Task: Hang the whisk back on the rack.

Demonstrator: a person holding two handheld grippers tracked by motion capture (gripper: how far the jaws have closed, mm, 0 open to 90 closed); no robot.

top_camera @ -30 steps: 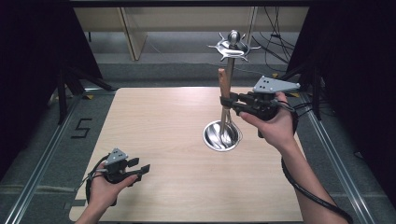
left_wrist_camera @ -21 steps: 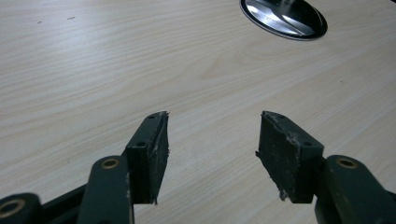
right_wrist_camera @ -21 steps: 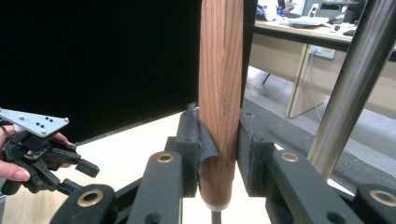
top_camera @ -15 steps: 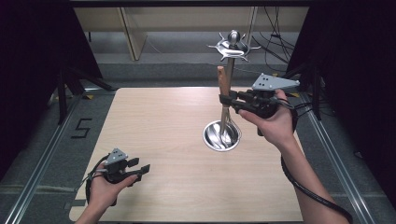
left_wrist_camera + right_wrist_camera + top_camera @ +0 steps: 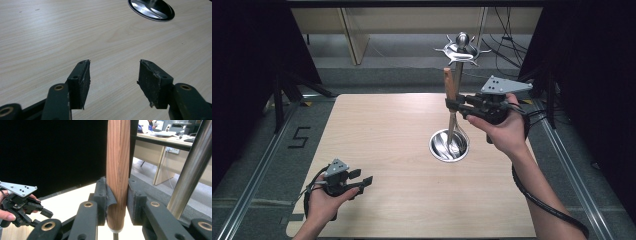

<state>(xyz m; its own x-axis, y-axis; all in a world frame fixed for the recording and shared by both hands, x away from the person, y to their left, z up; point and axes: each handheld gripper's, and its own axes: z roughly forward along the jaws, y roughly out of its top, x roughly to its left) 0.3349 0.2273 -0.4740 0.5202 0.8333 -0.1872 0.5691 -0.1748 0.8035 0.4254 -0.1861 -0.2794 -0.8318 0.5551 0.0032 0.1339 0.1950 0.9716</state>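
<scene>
Beside the steel stand (image 5: 457,75), which rises from a round mirror-bright base (image 5: 449,145) on the wooden table (image 5: 387,150), the work in hand is a whisk with a wooden handle (image 5: 448,85). The stand is the largest piece: 1 upright pole topped by a ring of hooks (image 5: 460,49).

The whisk hangs upright just beside the pole, its wire loops (image 5: 455,136) down over the base. It looks light; the handle is stiff, smooth turned wood, likely a little slippery, while the wires would flex and spring, so the handle is the place to hold it, about midway up.

The right gripper (image 5: 451,103) does just that: in the right gripper view its 2 jaws press on either side of the wooden handle (image 5: 118,170), with the pole (image 5: 192,167) close at one side. The handle's top stands below the hooks.

The left gripper (image 5: 363,182) rests low, well apart from the stand, jaws spread with nothing between them (image 5: 113,80).
</scene>
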